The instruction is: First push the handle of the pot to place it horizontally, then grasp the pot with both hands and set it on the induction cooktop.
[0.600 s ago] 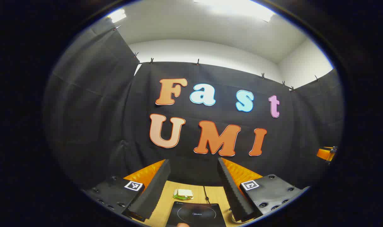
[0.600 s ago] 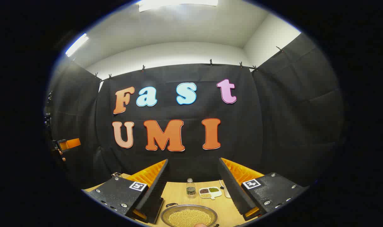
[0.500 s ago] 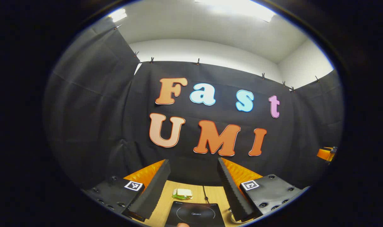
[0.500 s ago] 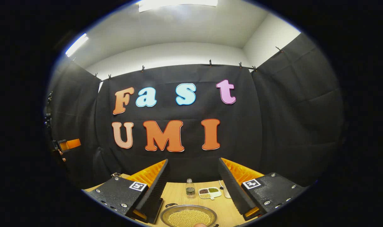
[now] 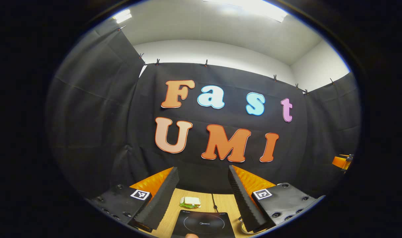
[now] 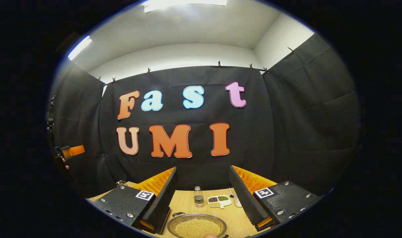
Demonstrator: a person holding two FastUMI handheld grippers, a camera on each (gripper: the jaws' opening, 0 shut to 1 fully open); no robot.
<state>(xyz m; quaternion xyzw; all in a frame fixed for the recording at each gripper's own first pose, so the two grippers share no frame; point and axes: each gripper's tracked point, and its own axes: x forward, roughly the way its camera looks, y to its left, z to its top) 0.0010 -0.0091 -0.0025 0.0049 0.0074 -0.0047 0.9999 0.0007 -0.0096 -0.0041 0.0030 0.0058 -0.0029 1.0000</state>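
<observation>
Both grippers are hovering high above the wooden table (image 6: 187, 201) and are pointing mostly at the booth wall, so nothing is being touched. The left gripper (image 5: 203, 195) is holding its jaws wide apart and empty, and the induction cooktop (image 5: 203, 224) is lying just below and between its fingers. The right gripper (image 6: 203, 195) is also keeping its jaws wide apart and empty; the pot (image 6: 197, 226), a metal one filled with small yellowish beans, is sitting under it, at the near edge of the right gripper view. Behind the pot a small bottle (image 6: 197, 196) and a divided dish of beans (image 6: 219, 200) are standing near each other. Behind the cooktop a wrapped sandwich (image 5: 190, 202) and the cooktop's cord (image 5: 215, 203) are lying. I judge that the handle push is not yet started. The risk is that a hard or badly aimed push is sliding the whole pot instead of turning the handle, or that a tilted lift is spilling the beans; a wide swing could also knock over the bottle. The pot's handles are hard to make out: a dark loop at the rim is showing, the near side is cut off, and a pale rounded bit at the bottom edge I cannot identify.
</observation>
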